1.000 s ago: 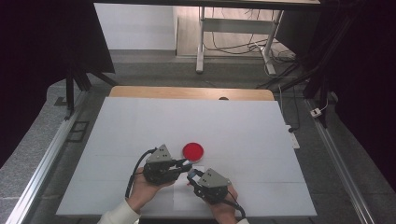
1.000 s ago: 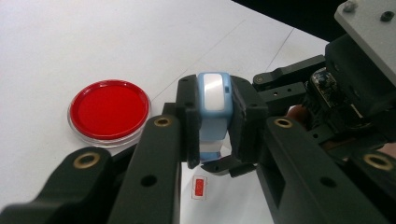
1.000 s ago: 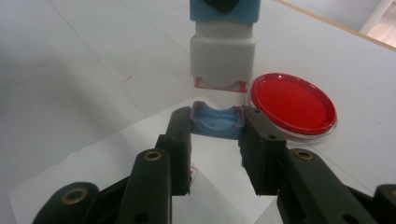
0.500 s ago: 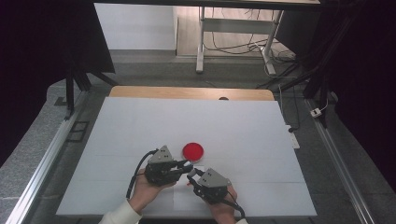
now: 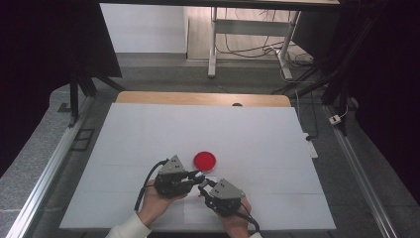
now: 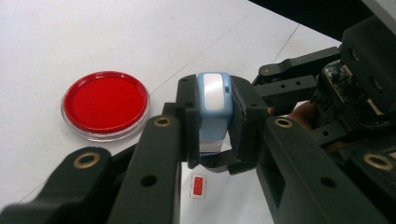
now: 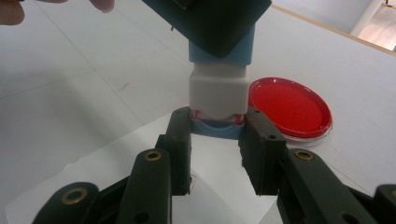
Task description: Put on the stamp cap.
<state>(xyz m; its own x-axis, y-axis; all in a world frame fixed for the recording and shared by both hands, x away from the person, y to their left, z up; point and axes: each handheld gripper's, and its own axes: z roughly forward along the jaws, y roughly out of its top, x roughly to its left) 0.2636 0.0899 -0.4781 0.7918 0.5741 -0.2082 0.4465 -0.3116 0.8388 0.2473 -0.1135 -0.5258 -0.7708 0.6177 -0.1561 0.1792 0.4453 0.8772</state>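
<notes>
A small blue and white stamp-like block (image 6: 214, 100) is held between both grippers, just above the table. My left gripper (image 6: 215, 135) is shut on its blue body, in the high view (image 5: 197, 177) near the table's front edge. My right gripper (image 7: 217, 135) is shut on the blue end piece (image 7: 215, 129) under the white middle section (image 7: 217, 91); in the high view it (image 5: 203, 190) meets the left one jaw to jaw. A red round lidded dish (image 5: 204, 159) lies flat just beyond the grippers, also seen in the left gripper view (image 6: 105, 103) and the right gripper view (image 7: 288, 105).
A white sheet of paper (image 7: 112, 163) lies under the grippers, with a small red rectangular print (image 6: 198, 185) on it. The white table (image 5: 148, 134) stretches wide behind the dish. Metal rails (image 5: 47, 171) run along both sides, and cables and a stand (image 5: 214, 44) lie on the floor beyond.
</notes>
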